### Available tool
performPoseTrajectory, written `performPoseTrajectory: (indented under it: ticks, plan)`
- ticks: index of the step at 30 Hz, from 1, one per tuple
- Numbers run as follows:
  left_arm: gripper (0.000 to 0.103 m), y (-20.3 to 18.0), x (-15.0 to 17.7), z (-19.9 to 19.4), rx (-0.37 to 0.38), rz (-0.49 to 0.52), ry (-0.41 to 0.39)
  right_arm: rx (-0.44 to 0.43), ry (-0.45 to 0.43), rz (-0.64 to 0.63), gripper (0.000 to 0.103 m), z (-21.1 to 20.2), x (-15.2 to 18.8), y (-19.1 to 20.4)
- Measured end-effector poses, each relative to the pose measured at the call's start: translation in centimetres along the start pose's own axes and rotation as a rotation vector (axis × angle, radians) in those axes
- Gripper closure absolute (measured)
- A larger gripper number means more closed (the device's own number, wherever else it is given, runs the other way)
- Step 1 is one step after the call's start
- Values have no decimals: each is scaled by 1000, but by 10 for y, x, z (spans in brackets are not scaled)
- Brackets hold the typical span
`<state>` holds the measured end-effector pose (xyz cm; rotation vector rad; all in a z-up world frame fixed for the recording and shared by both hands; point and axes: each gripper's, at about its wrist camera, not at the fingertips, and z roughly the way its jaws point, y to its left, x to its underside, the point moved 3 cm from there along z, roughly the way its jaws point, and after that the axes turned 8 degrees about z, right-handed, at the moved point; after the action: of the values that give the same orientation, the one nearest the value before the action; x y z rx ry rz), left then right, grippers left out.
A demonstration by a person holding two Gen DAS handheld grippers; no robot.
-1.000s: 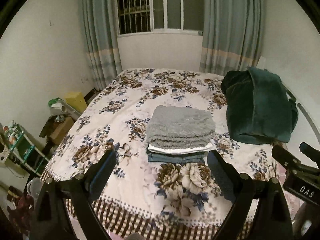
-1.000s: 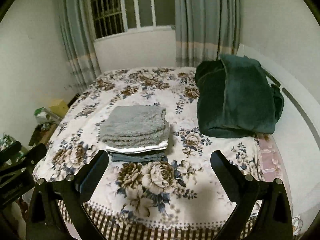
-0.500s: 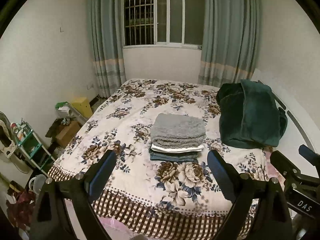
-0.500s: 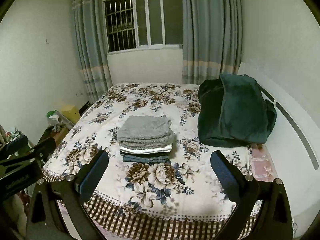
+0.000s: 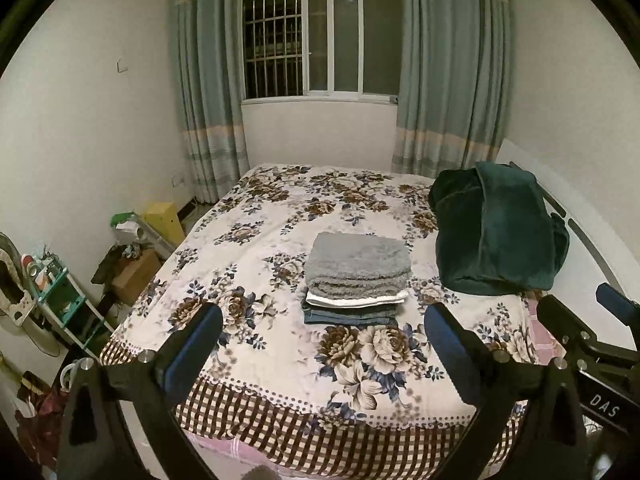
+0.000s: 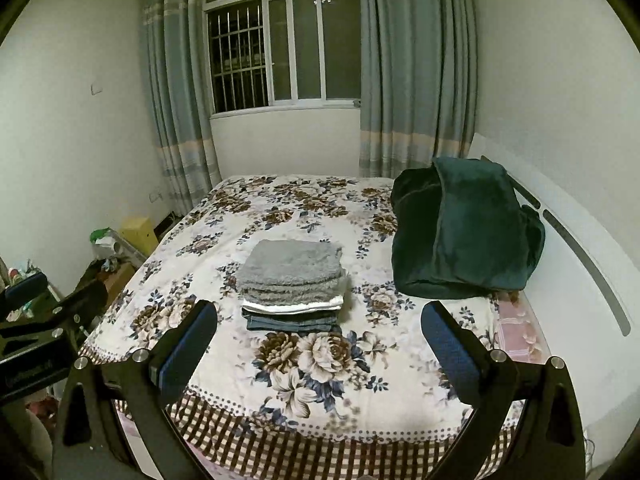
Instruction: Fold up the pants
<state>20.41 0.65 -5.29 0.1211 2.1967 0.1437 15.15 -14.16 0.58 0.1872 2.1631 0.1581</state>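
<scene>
Left gripper (image 5: 323, 336) and right gripper (image 6: 319, 334) level, side by side, fingers spread wide, empty, well short of folded pants stack (image 5: 356, 278) on bed (image 5: 256, 264).

fuzzy grey knit pants (image 5: 358, 264) topping the stack, smooth denim (image 5: 348, 315) underneath, plush velvety green blanket (image 5: 498, 236) at 3 o'clock, matt floral cotton bedspread (image 5: 280, 352), matt black plastic gripper fingers (image 6: 188, 344)

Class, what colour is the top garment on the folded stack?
Grey and fluffy, the top garment shows best in the left wrist view.
</scene>
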Motion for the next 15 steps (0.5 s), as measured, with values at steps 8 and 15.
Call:
performPoseTrajectory:
  ticks: [8,15]
  plan:
    - [0,5,1,-5,6,3,-6,-2,2,1,0,1,-1,-1]
    - [0,9,1,-8,4,5,-10,-9,9,3,0,2,0,0]
